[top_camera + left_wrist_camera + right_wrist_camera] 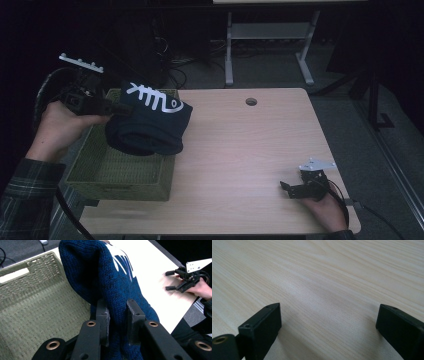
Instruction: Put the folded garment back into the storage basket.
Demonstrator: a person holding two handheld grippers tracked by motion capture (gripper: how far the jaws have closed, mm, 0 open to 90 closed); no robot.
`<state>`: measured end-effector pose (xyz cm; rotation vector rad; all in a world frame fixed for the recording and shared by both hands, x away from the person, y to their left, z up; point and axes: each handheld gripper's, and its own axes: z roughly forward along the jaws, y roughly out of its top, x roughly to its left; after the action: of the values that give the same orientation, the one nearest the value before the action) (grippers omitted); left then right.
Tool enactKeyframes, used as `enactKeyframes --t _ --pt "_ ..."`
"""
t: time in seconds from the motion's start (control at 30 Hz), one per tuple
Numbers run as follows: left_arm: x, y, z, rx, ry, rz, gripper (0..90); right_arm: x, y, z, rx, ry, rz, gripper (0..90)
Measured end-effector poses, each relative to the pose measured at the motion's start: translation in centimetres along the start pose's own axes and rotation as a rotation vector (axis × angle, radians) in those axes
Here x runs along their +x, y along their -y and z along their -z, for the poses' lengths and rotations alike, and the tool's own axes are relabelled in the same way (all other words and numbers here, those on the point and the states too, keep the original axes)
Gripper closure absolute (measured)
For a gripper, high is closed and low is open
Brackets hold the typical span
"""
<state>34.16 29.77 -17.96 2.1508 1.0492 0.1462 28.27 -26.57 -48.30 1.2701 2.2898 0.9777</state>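
The left gripper [117, 315] is clamping its two black jaws on a fold of the dark blue knitted sweater [105, 282], which is hanging over the near edge of the woven green basket [32, 297]. White printing is showing on the sweater's far side. Beyond the basket, the right gripper [170, 280] is resting on the pale wooden table [155, 267], jaws apart.

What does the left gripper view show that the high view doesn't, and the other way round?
Left gripper view alone: the left tool's black pads pinching a fold of the dark blue knitted sweater, and the woven weave of the green wicker basket's floor. High view alone: the white fishbone print, the round cable hole in the wooden table, and the floor beyond. Both: sweater, basket, and the open right tool resting on the table.
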Motion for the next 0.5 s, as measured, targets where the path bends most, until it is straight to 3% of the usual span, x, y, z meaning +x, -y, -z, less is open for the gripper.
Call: enactKeyframes --t 0.33,0.5 --pt "2.7 1.9 2.0 -0.029 0.016 0.011 75.5 0.0 0.0 0.0 0.001 0.0 0.0 5.7" --pt "3.3 3.0 2.6 -0.036 0.017 0.012 75.6 0.0 0.0 0.0 -0.001 0.0 0.004 5.7"
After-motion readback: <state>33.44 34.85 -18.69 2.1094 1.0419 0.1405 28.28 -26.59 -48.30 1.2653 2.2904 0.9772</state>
